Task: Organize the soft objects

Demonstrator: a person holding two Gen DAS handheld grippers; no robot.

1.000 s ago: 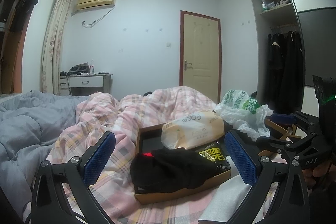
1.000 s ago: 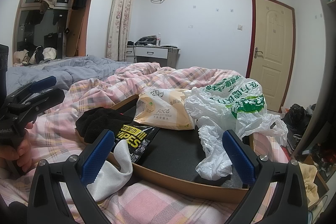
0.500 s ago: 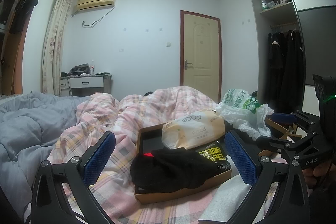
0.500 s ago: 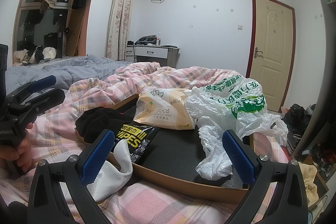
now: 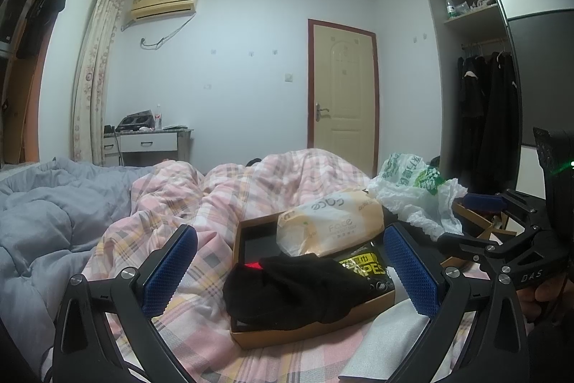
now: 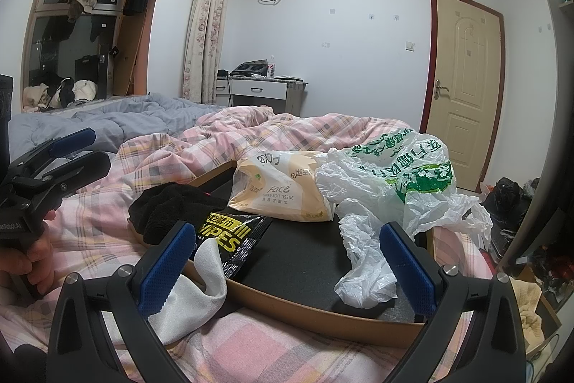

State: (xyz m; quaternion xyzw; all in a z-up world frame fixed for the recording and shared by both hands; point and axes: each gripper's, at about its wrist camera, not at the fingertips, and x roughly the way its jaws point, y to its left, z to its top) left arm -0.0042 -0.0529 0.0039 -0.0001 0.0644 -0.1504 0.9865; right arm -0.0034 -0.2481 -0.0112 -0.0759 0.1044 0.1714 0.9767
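A shallow brown cardboard tray [image 5: 308,334] [image 6: 323,311] lies on a pink plaid quilt [image 5: 172,203]. In it are a black cloth [image 5: 297,289] [image 6: 168,207], a black wipes pack [image 5: 362,266] [image 6: 229,239], a beige tissue pack [image 5: 330,225] [image 6: 276,185] and a white-green plastic bag [image 5: 412,192] [image 6: 387,189]. A white cloth [image 6: 193,293] [image 5: 387,347] hangs over the tray's edge. My left gripper [image 5: 287,271] is open and empty, in front of the black cloth. My right gripper [image 6: 287,271] is open and empty, above the tray's near edge.
A grey quilt [image 5: 39,221] covers the bed's left side. A white desk [image 5: 147,142] stands at the far wall beside a door [image 5: 340,92]. A wardrobe with dark coats [image 5: 484,117] stands right. Clutter [image 6: 513,196] lies on the floor right of the bed.
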